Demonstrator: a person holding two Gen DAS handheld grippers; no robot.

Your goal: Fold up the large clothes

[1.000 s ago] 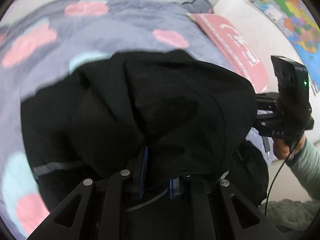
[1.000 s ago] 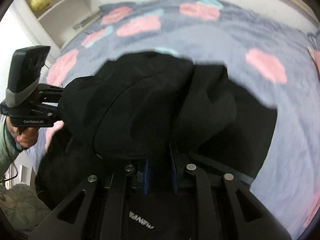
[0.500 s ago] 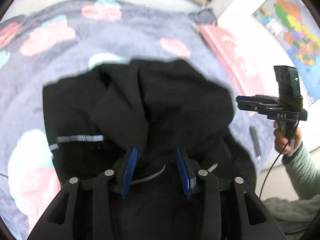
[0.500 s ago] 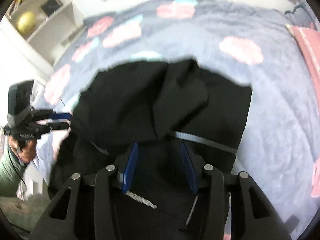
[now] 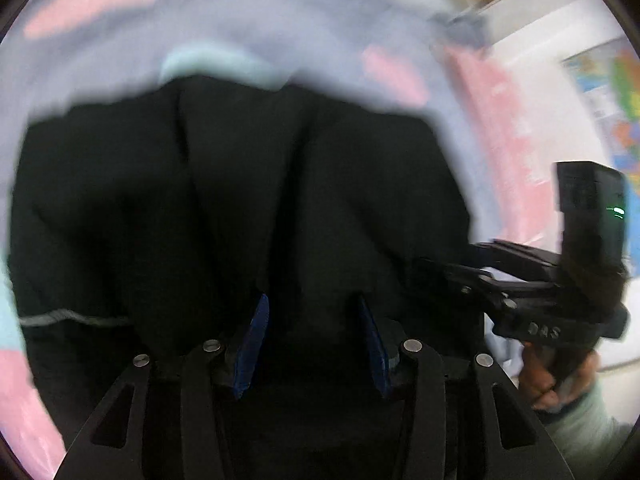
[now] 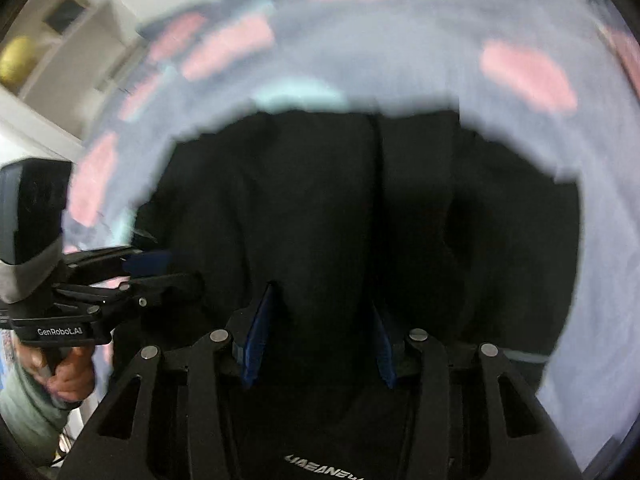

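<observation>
The black jacket [image 5: 240,208] lies bunched up on the bed [image 5: 120,52], near its front edge. The left tongs [image 5: 312,344] and right tongs [image 6: 320,340] have just been opening. Both hang open over the jacket, gripping nothing.

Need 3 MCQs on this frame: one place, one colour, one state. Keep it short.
1. Where does the black garment lie?
A. on a patterned bedspread
B. on a wooden floor
C. in a basket

2. What colour are the pads of the left gripper?
A. red
B. blue
C. white

3. How does the right gripper stand?
A. shut on the garment
B. out of view
C. open, cloth between the fingers

Key: 1 A, the bedspread with pink and teal patches surrounds the cloth. 2 B, both pads show blue. 3 C, the pads stand apart and do not pinch the cloth; its jaws have just been opening.
</observation>
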